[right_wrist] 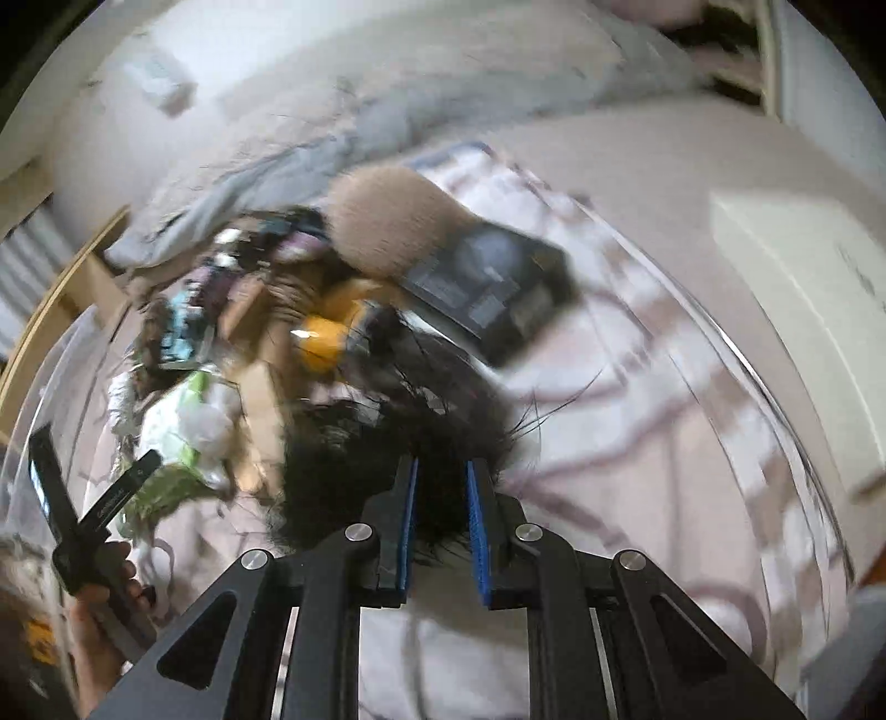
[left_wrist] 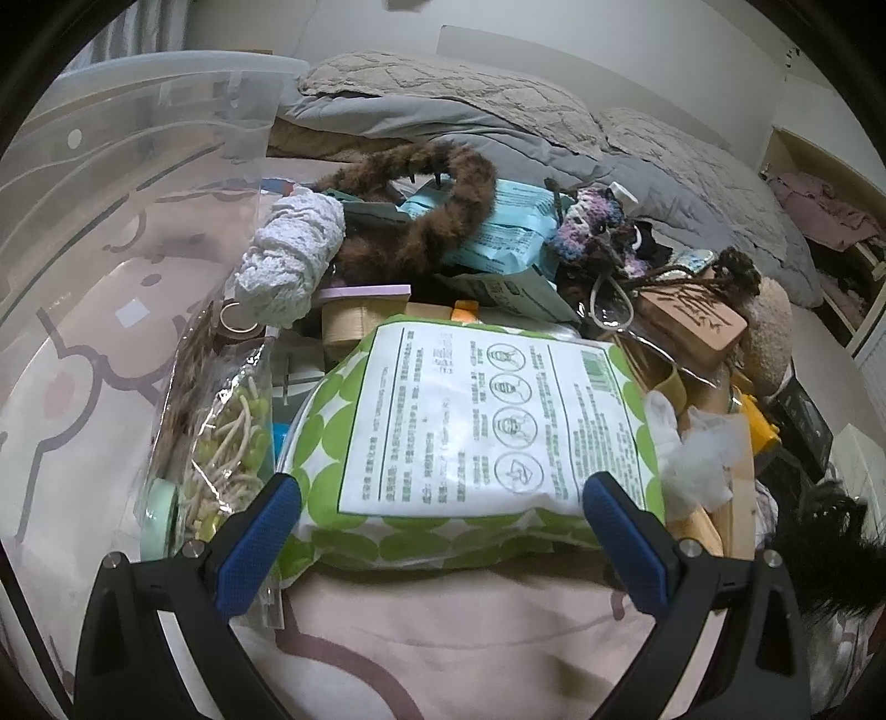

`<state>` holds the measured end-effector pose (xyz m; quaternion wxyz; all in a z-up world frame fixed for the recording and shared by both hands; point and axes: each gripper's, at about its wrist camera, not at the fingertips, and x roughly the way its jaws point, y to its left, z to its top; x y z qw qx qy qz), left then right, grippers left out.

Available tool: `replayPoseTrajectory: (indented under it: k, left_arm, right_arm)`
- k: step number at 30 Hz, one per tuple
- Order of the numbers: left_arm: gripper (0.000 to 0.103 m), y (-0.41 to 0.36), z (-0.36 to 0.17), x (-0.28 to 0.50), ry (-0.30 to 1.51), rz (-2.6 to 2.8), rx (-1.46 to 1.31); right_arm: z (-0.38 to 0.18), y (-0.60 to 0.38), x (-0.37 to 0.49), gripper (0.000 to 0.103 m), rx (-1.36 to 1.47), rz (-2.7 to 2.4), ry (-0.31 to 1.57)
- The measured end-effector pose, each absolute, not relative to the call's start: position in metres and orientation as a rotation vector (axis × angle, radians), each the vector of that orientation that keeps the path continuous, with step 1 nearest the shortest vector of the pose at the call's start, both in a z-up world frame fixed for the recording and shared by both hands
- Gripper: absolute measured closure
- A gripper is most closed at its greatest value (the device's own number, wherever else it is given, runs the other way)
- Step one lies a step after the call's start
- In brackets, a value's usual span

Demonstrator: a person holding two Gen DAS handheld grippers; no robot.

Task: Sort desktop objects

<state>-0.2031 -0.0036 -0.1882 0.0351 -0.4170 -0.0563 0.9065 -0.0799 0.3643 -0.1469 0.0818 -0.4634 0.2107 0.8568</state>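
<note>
Left wrist view: rides the left tool [left_wrist: 440, 540], tilted down, close over the green-dotted packet [left_wrist: 470, 443], facing the bed's pillows.
Right wrist view: rides the right tool [right_wrist: 440, 531], pitched steeply down, blurred, just above the pink sheet [right_wrist: 637, 421].
Shared: the clutter pile, the packet [right_wrist: 188, 410], black furry thing [left_wrist: 830, 554].

Bedroom backdrop behind the clutter

A rumpled grey quilt [left_wrist: 653, 183] lies across the bed with beige pillows [left_wrist: 443, 88] on it against a pale wall [left_wrist: 637, 44]. At the right, an open shelf [left_wrist: 830, 221] holds pink clothes. A pink sheet [left_wrist: 454, 631] with a dark line pattern covers the near surface.
</note>
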Motion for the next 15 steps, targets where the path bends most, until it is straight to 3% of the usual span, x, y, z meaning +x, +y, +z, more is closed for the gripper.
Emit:
replayPoseTrajectory:
  k: [7, 15]
  left_arm:
    - [0.001, -0.013, -0.183, -0.196, -0.253, 2.757, -1.277]
    - [0.001, -0.019, -0.177, -0.186, -0.266, 2.741, -1.29]
  right_arm:
    - [-0.116, 0.357, -0.065, 0.088, -1.231, 2.627, 0.616]
    - [-0.107, 0.255, -0.174, 0.088, -1.414, 2.918, 0.542]
